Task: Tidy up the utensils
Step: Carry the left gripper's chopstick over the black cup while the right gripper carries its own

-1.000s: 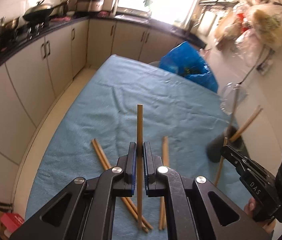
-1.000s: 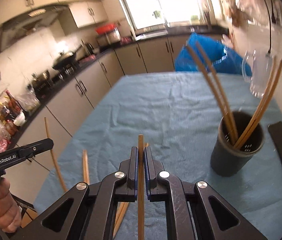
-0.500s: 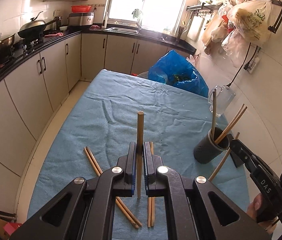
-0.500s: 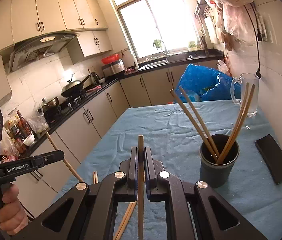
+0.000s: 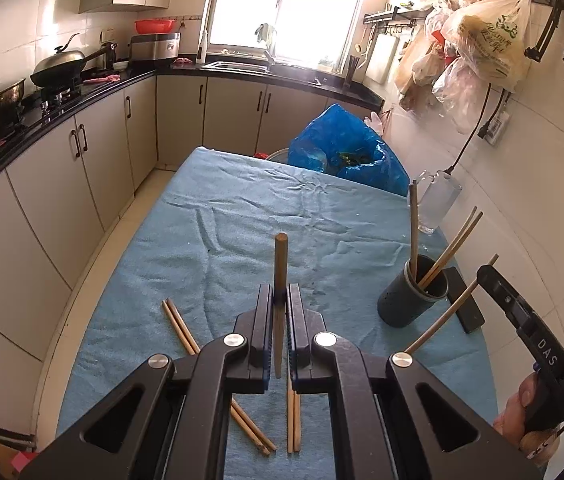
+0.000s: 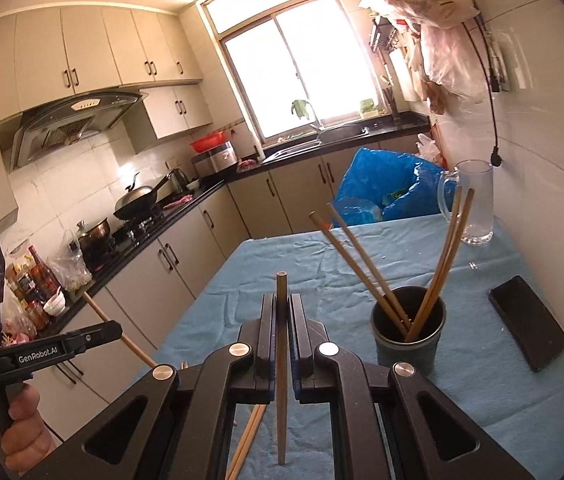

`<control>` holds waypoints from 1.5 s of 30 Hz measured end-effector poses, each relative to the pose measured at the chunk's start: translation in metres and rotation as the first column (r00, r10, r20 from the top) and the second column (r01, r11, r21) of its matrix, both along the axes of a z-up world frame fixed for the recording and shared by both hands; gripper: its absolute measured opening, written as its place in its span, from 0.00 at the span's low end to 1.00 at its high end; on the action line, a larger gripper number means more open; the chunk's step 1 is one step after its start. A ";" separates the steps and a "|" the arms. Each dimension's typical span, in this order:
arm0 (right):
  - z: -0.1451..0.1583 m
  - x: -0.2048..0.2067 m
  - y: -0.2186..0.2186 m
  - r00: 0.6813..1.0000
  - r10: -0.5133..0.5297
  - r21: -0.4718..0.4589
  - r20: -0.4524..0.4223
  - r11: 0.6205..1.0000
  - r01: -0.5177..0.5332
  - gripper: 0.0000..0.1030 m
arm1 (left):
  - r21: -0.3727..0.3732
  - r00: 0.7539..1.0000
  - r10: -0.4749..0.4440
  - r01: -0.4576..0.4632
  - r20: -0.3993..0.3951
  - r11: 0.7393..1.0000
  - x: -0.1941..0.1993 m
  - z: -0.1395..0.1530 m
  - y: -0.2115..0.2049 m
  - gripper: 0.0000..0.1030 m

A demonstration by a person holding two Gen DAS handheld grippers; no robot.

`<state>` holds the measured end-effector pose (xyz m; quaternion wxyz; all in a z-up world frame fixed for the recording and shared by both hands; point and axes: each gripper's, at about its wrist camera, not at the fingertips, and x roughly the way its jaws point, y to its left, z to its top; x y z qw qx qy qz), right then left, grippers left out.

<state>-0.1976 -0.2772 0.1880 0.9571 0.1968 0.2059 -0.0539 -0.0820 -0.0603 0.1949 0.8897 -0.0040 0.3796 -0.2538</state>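
My left gripper (image 5: pixel 280 294) is shut on a wooden chopstick (image 5: pixel 280 264), held well above the blue cloth. My right gripper (image 6: pixel 281 304) is shut on another wooden chopstick (image 6: pixel 281 376), also raised, left of a dark round holder (image 6: pixel 407 330) that has several chopsticks standing in it. The holder also shows in the left wrist view (image 5: pixel 411 296) at the right. Loose chopsticks lie on the cloth: a pair (image 5: pixel 180 326) to the left and a pair (image 5: pixel 293 420) under my left gripper. The right gripper shows in the left wrist view (image 5: pixel 489 274) with its chopstick.
A black phone (image 6: pixel 527 334) lies right of the holder. A glass mug (image 6: pixel 475 208) stands at the table's far right by the wall. A blue plastic bag (image 5: pixel 345 156) sits beyond the far edge. Kitchen cabinets (image 5: pixel 82 160) run along the left.
Both grippers have risen and tilted up, each still holding its chopstick. The table and holder now look lower and farther away.
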 end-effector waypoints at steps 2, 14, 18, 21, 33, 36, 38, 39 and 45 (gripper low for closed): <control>0.002 -0.003 -0.002 1.000 -0.007 0.002 0.008 1.000 0.007 0.06 | 0.000 1.000 -0.004 0.004 0.003 1.000 -0.002 0.003 -0.002 0.06; 0.013 -0.024 -0.028 0.995 -0.090 0.023 0.050 0.996 0.089 0.06 | 0.001 0.997 -0.076 0.076 0.014 0.997 -0.008 0.019 -0.029 0.06; 0.020 -0.036 -0.044 0.988 -0.140 0.033 0.072 0.990 0.138 0.06 | 0.003 0.993 -0.117 0.117 0.028 0.993 -0.012 0.028 -0.047 0.06; 0.026 -0.042 -0.055 0.981 -0.172 0.040 0.089 0.985 0.169 0.06 | 0.006 0.989 -0.140 0.140 0.042 0.990 -0.014 0.035 -0.059 0.06; 0.076 -0.056 -0.091 0.954 -0.237 0.023 0.183 0.971 0.237 0.06 | -0.031 0.971 -0.222 0.226 0.092 0.974 -0.010 0.084 -0.112 0.06; 0.090 -0.054 -0.100 0.943 -0.261 0.007 0.207 0.964 0.265 0.06 | -0.045 0.964 -0.236 0.243 0.126 0.969 -0.009 0.102 -0.129 0.06; 0.095 -0.050 -0.107 0.937 -0.278 0.004 0.214 0.959 0.283 0.06 | -0.052 0.958 -0.250 0.259 0.138 0.965 -0.007 0.109 -0.141 0.06; 0.096 -0.047 -0.110 0.934 -0.286 -0.002 0.213 0.956 0.293 0.06 | -0.053 0.958 -0.250 0.260 0.141 0.964 -0.007 0.110 -0.146 0.06; 0.080 -0.024 -0.127 0.934 -0.314 0.004 0.168 0.948 0.318 0.06 | -0.048 0.957 -0.269 0.276 0.110 0.960 0.005 0.102 -0.185 0.06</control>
